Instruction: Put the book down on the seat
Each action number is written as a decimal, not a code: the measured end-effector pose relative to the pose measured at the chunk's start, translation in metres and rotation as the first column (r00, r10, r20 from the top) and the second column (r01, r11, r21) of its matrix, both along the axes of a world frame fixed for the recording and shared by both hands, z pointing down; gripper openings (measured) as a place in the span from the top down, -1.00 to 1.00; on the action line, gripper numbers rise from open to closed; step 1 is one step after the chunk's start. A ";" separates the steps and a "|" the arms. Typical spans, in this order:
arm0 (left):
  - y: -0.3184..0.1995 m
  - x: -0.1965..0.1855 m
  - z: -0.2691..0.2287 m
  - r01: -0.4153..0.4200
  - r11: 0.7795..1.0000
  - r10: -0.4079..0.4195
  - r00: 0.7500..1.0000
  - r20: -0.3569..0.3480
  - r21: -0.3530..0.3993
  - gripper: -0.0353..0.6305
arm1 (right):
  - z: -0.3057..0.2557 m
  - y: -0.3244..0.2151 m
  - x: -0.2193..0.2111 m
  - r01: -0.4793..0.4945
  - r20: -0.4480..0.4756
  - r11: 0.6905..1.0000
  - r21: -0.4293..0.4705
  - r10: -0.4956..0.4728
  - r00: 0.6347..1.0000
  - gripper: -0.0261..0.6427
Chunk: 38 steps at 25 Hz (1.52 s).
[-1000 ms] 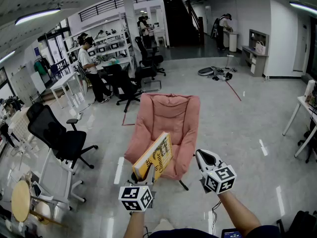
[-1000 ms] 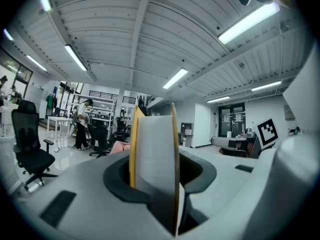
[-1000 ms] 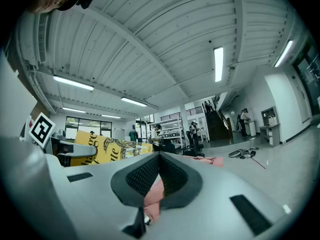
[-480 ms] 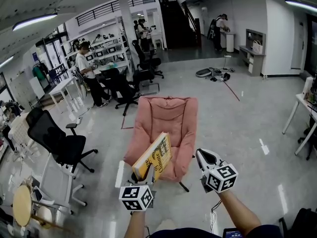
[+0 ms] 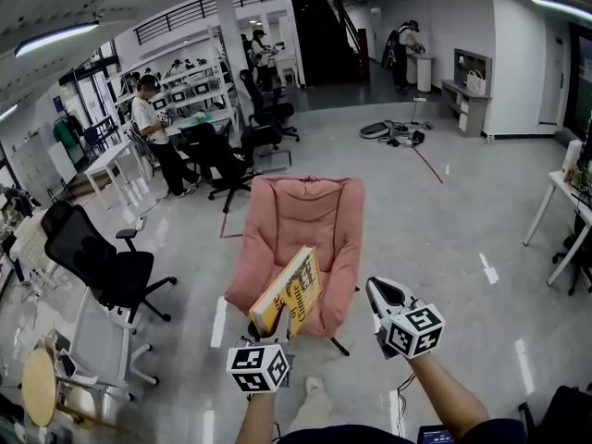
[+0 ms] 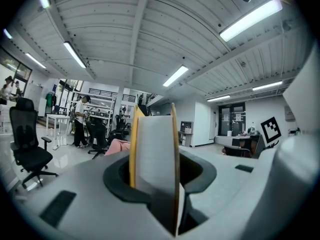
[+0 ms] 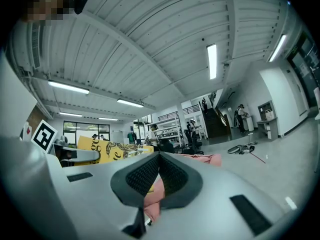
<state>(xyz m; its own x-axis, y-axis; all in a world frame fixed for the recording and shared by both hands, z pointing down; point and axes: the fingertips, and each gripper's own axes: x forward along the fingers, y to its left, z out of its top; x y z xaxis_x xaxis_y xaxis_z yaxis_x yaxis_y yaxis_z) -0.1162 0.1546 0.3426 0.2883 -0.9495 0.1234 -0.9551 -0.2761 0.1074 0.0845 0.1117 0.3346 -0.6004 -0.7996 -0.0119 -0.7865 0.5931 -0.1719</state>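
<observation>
Head view: left gripper (image 5: 274,327) clamps yellow book (image 5: 294,289) near padded pink seat (image 5: 305,215); right gripper (image 5: 374,289) closed.

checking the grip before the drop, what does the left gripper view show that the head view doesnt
Only the left gripper view: the yellow paperback book's white page edge clamped between the left gripper's jaws. Only the head view: the book's lettered cover, the right gripper off to its side, and the pink padded chair's back and seat. Both: the book and a bit of that chair.
</observation>
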 end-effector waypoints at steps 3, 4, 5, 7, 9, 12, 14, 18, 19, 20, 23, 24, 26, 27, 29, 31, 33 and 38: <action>-0.006 -0.004 0.000 0.005 1.000 -0.005 1.000 -0.009 0.000 0.45 | 0.001 -0.005 -0.001 -0.002 -0.006 1.000 -0.005 0.002 1.000 0.86; -0.009 -0.005 -0.001 0.005 1.000 -0.005 1.000 -0.010 -0.001 0.45 | 0.000 -0.008 -0.002 -0.003 -0.006 1.000 -0.005 0.003 1.000 0.86; -0.013 -0.006 -0.001 0.004 1.000 -0.004 1.000 -0.010 -0.001 0.45 | 0.000 -0.012 -0.004 -0.003 -0.006 1.000 -0.005 0.003 1.000 0.86; -0.020 -0.010 0.001 0.003 1.000 -0.003 1.000 -0.009 -0.003 0.45 | 0.001 -0.020 -0.008 0.000 -0.008 1.000 -0.006 0.000 1.000 0.86; -0.030 -0.013 0.002 0.001 1.000 -0.001 1.000 -0.008 -0.005 0.45 | 0.002 -0.028 -0.012 0.002 -0.011 1.000 -0.007 -0.002 1.000 0.86; -0.044 -0.018 0.003 0.004 1.000 -0.004 1.000 -0.005 -0.007 0.45 | 0.005 -0.042 -0.018 0.006 -0.016 1.000 -0.009 -0.006 1.000 0.86; -0.055 -0.020 0.003 0.004 1.000 -0.004 1.000 -0.001 -0.008 0.45 | 0.007 -0.051 -0.018 0.006 -0.021 1.000 -0.011 -0.006 1.000 0.86; -0.080 -0.023 0.005 0.004 1.000 -0.004 1.000 0.003 -0.016 0.45 | 0.009 -0.074 -0.019 0.001 -0.017 1.000 -0.020 -0.001 1.000 0.86; -0.086 -0.023 0.006 0.002 1.000 -0.002 1.000 0.003 -0.018 0.45 | 0.010 -0.080 -0.020 0.001 -0.018 1.000 -0.022 -0.001 1.000 0.86; -0.092 -0.023 0.007 0.001 1.000 -0.001 1.000 0.002 -0.019 0.45 | 0.011 -0.085 -0.020 0.001 -0.020 1.000 -0.023 -0.002 1.000 0.86; -0.109 -0.023 0.009 -0.006 1.000 0.006 1.000 0.000 -0.022 0.45 | 0.016 -0.101 -0.021 -0.004 -0.022 0.999 -0.032 0.003 1.000 0.86; -0.114 -0.023 0.011 -0.008 1.000 0.008 1.000 -0.001 -0.024 0.45 | 0.017 -0.106 -0.021 -0.006 -0.022 0.999 -0.037 0.005 1.000 0.86; -0.124 -0.024 0.014 -0.009 0.999 0.009 1.000 -0.004 -0.032 0.45 | 0.020 -0.116 -0.023 -0.007 -0.024 0.999 -0.046 0.006 1.000 0.86; -0.130 -0.025 0.016 -0.009 0.999 0.008 1.000 -0.006 -0.037 0.45 | 0.021 -0.121 -0.023 -0.006 -0.026 0.999 -0.050 0.005 1.000 0.86; -0.141 -0.026 0.018 -0.007 0.999 0.006 1.000 -0.010 -0.046 0.45 | 0.022 -0.132 -0.025 -0.006 -0.032 0.998 -0.056 0.004 0.999 0.86; -0.154 -0.026 0.019 -0.011 0.999 0.010 1.000 -0.014 -0.052 0.45 | 0.021 -0.143 -0.026 -0.010 -0.037 0.998 -0.058 0.008 0.999 0.86; -0.168 -0.027 0.018 -0.018 0.998 0.018 1.000 -0.018 -0.054 0.45 | 0.019 -0.156 -0.026 -0.016 -0.039 0.998 -0.059 0.014 0.999 0.86; -0.201 -0.028 0.013 -0.038 0.998 0.037 0.999 -0.025 -0.053 0.45 | 0.014 -0.185 -0.028 -0.035 -0.046 0.997 -0.064 0.032 0.998 0.86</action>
